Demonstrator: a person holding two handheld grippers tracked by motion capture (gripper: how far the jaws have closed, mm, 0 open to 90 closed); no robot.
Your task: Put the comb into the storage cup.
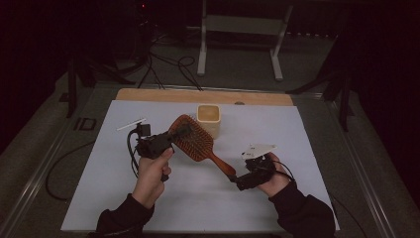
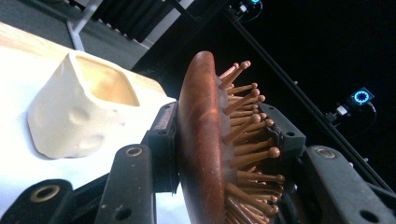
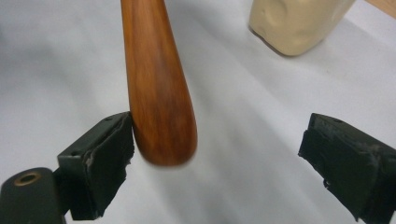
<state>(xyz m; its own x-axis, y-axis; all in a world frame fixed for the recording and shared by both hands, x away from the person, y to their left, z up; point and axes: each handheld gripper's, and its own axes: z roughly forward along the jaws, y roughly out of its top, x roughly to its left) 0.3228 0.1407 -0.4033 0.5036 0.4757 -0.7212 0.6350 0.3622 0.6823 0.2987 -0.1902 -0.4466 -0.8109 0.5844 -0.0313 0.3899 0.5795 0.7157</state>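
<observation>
Left gripper (image 1: 171, 138) clamping the head of a wooden hairbrush (image 1: 195, 141), bristles up, lifted over the white table (image 1: 208, 198), right gripper (image 1: 236, 179) gaping wide around the handle tip, one jaw touching it, cream cup (image 1: 209, 118) sitting just beyond.

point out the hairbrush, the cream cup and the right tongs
hairbrush (image 1: 194, 140), high view, on the bristle face of its head
cream cup (image 1: 209, 118), high view, on its front wall
right tongs (image 3: 212, 163), right gripper view, midway between the open tips
</observation>
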